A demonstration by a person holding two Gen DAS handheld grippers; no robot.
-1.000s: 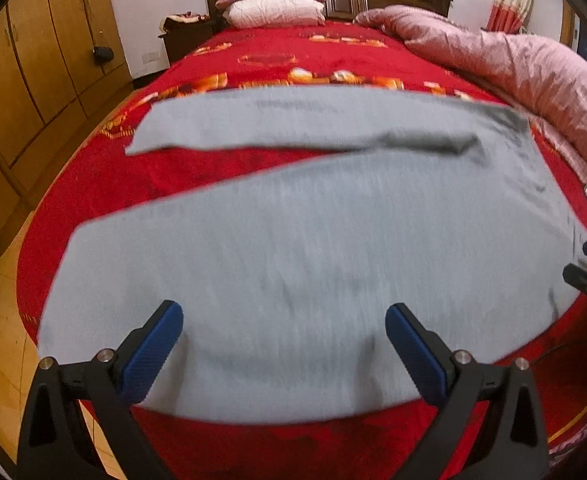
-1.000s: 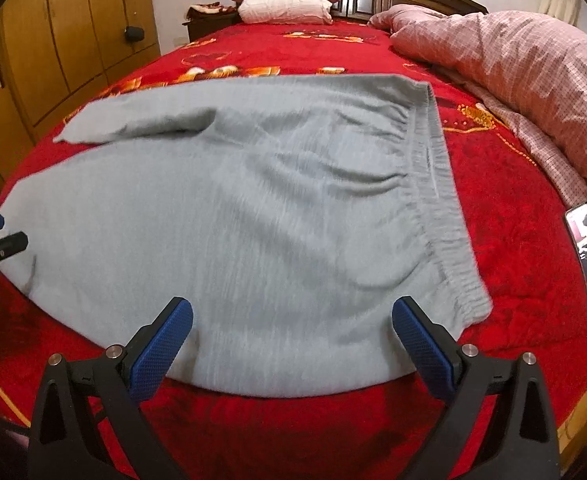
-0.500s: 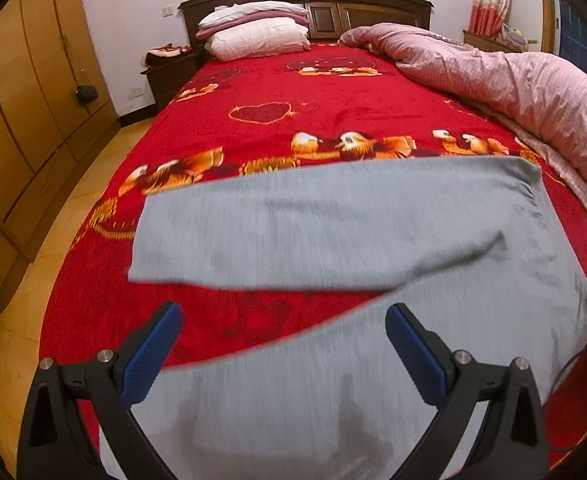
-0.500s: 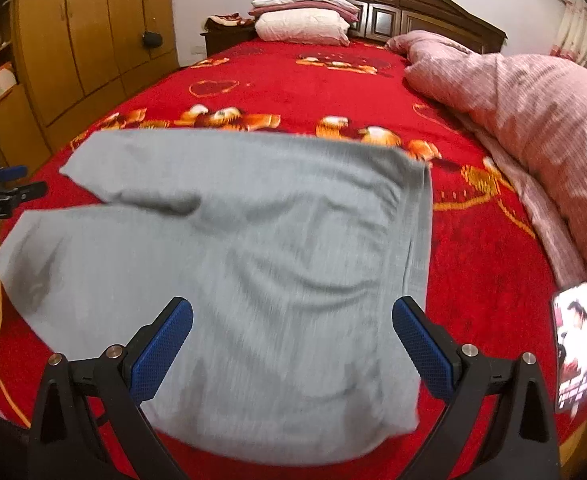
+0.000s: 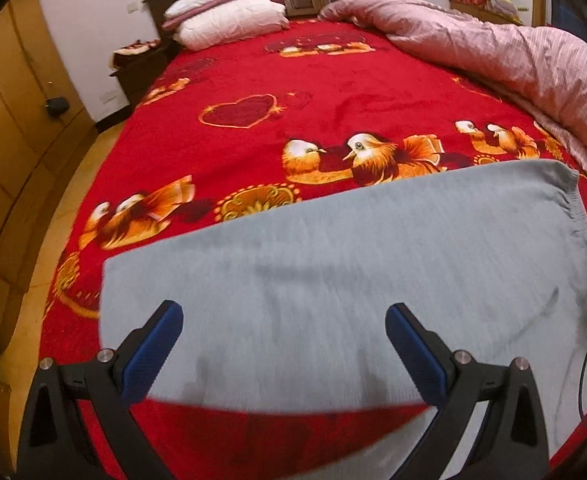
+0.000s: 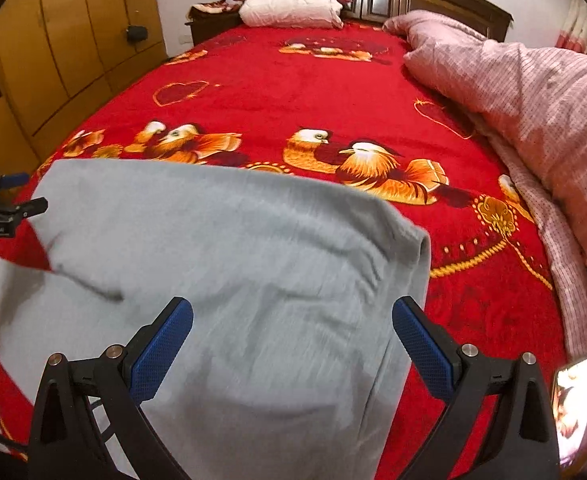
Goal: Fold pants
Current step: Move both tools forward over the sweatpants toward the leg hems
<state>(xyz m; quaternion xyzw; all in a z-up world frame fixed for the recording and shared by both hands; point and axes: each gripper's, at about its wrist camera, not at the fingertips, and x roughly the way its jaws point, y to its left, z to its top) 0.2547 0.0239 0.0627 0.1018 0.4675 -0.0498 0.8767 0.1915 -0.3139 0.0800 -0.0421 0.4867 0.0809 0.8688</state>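
Pants (image 5: 333,272) lay grey on the red bedspread (image 5: 253,68)

Left gripper (image 5: 283,338) and right gripper (image 6: 291,330) gaped wide, holding nothing; beyond the pants' far edge, bare bedspread reached the pillows (image 6: 293,10).

Home bedroom; bed (image 5: 333,92), pillows (image 5: 229,20), wardrobe (image 6: 65,40)

1. The grey pants (image 6: 233,264) lie spread over the lower left and centre of the frame on the red bedspread (image 6: 293,92).
2. The right gripper (image 6: 292,330) hangs over the fabric at the bottom, its blue-padded jaws wide apart with nothing between them.
3. The left gripper (image 6: 9,200) shows at the left edge.
4. A pink quilt (image 6: 533,92) fills the right side.
5. A lit phone (image 6: 573,404) lies at lower right.
6. White pillows (image 6: 293,8) sit at top centre.
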